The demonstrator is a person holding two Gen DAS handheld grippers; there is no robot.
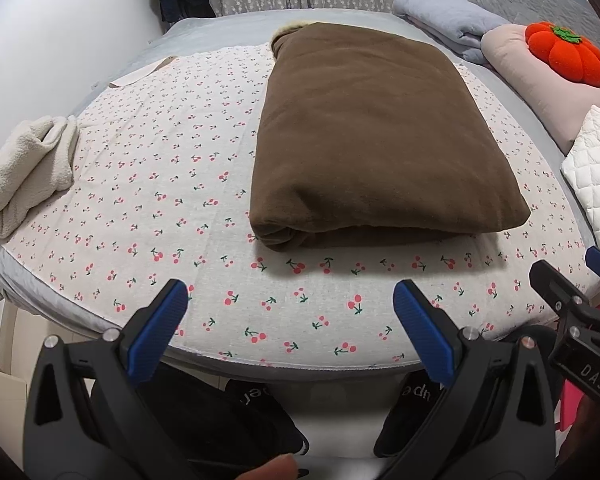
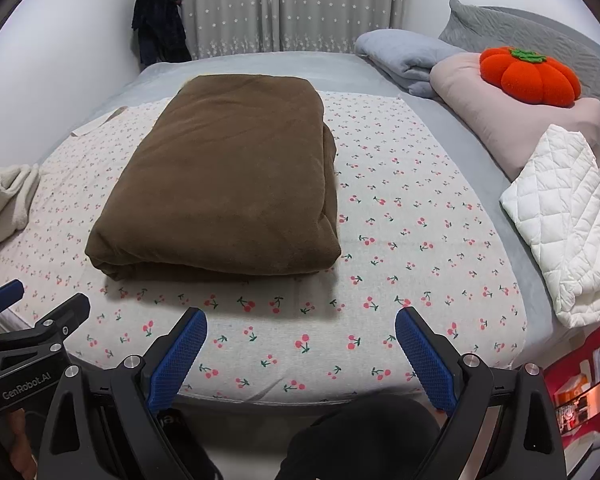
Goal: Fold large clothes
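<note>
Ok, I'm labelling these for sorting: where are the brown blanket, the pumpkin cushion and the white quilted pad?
brown blanket point(image 2: 228, 184), right wrist view, middle of top face
pumpkin cushion point(image 2: 530, 76), right wrist view, orange body
white quilted pad point(image 2: 564, 220), right wrist view, centre

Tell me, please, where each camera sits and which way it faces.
Left wrist: on the left tool, facing across the bed at the brown folded garment; open blue fingers, the right tool at the right edge.
Right wrist: on the right tool, facing the same garment; left tool at the left edge.
Shared: garment, cherry-print sheet, orange pumpkin cushion.

Matt, fleecy brown cloth bundle point(image 2: 220, 176)
</note>
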